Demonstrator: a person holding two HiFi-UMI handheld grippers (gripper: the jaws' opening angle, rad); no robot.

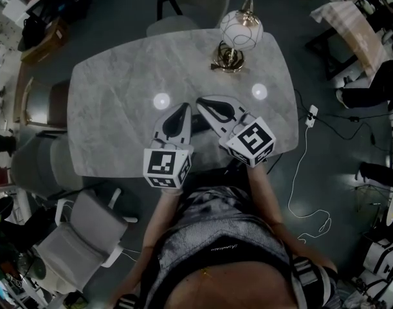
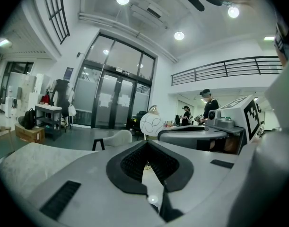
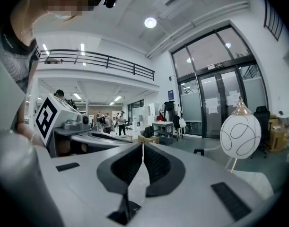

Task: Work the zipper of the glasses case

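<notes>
No glasses case shows in any view. In the head view both grippers hover side by side over the near edge of the grey marble table (image 1: pixel 112 102). My left gripper (image 1: pixel 185 106) has its jaws together with nothing between them, and my right gripper (image 1: pixel 199 100) is shut and empty too. In the left gripper view, my left gripper (image 2: pixel 146 143) meets at its tip, with the right gripper's body (image 2: pixel 196 134) beside it. In the right gripper view, my right gripper (image 3: pixel 143 145) is closed to a thin slit, and the left gripper's marker cube (image 3: pixel 52 117) sits at the left.
A globe lamp (image 1: pixel 241 31) on a brass base stands at the table's far right. A grey chair (image 1: pixel 193 5) is behind the table, another chair (image 1: pixel 38 102) at its left, and a white office chair (image 1: pixel 87 237) at the near left. A cable (image 1: pixel 305 166) trails on the floor at the right.
</notes>
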